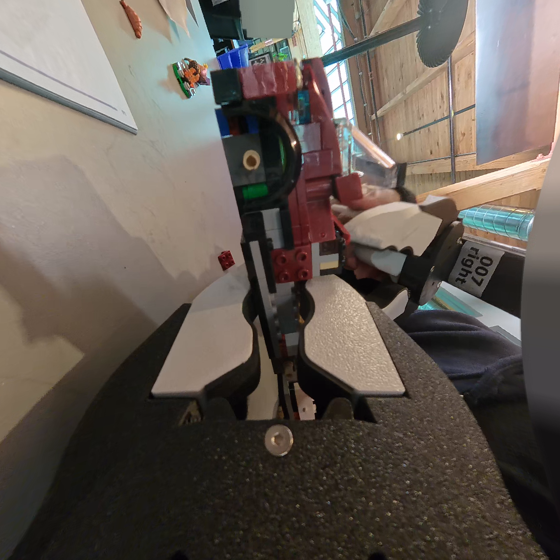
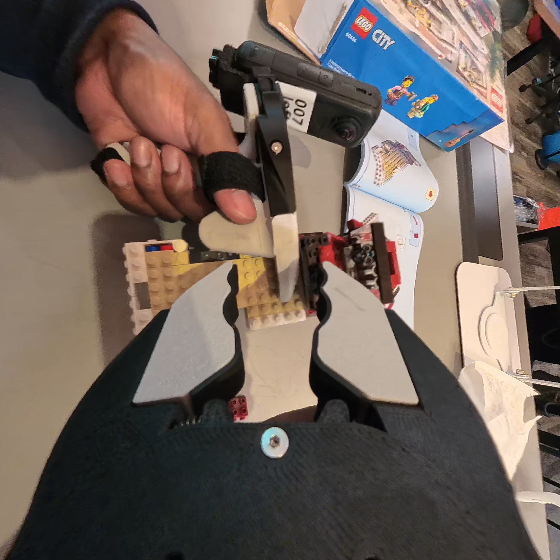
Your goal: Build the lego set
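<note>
The left gripper (image 1: 277, 306) jaws clench the dark-red brick model (image 1: 281, 188) above the bench (image 2: 45, 257) while the right gripper (image 2: 277, 291), jaws released, hovers at its three o'clock side; steady support there seems wise.

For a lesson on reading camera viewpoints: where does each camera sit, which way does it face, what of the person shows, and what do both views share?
Left wrist view: on the left gripper, looking along its jaws, shut on a dark red brick model; wall beyond; a dark sleeve shows.
Right wrist view: on the right gripper, jaws open, facing down at a table and tan brick plate; the left hand shows.
Shared: the model, each other's gripper, a loose red brick.
</note>
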Available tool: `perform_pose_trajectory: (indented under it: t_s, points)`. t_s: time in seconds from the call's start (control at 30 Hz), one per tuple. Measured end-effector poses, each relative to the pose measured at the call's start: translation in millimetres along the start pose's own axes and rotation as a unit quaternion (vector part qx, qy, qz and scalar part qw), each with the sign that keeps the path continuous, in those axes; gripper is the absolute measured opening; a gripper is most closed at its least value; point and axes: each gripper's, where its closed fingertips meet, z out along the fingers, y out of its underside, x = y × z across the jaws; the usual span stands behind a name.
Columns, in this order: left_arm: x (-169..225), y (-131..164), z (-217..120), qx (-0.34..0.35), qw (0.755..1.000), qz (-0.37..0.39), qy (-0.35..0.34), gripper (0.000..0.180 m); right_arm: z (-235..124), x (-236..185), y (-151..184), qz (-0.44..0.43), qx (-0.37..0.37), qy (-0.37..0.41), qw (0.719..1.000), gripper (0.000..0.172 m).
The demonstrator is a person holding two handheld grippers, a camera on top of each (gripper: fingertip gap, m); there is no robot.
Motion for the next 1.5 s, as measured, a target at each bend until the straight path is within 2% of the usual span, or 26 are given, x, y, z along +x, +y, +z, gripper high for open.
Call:
perform_pose_trajectory:
  t_s: [0.43,0.57,0.67,0.8,0.9,0.97,1.03,1.17,1.5]
  points:
    - [0,-1,-1,0.002,1.000,0.002,0.002,0.023,-6,2,-4,0.017,0.026,0.001,1.000,0.050]
    - [2,-3,-3,0.007,1.000,0.005,0.007,0.023,-15,18,-2,0.116,0.068,0.012,0.991,0.046]
    - [7,-5,-3,0.013,1.000,0.016,0.017,0.023,-23,38,8,0.283,0.122,0.020,0.951,0.044]
    - [21,-5,-1,0.019,0.997,0.051,0.045,0.023,-22,41,19,0.491,0.191,-0.045,0.849,0.048]
    - [24,-4,1,0.019,0.996,0.074,0.045,0.023,-24,42,19,0.574,0.231,-0.080,0.781,0.055]
    - [23,-3,2,0.018,0.996,0.079,0.043,0.023,-24,45,22,0.602,0.235,-0.083,0.758,0.058]
    - [21,-3,2,0.018,0.996,0.081,0.034,0.023,-22,44,22,0.613,0.231,-0.090,0.750,0.062]
    - [18,-4,3,0.017,0.996,0.088,0.023,0.023,-18,40,19,0.609,0.219,-0.101,0.755,0.068]
    - [24,1,5,0.006,0.990,0.141,0.016,0.023,-16,38,21,0.613,0.217,-0.116,0.751,0.069]
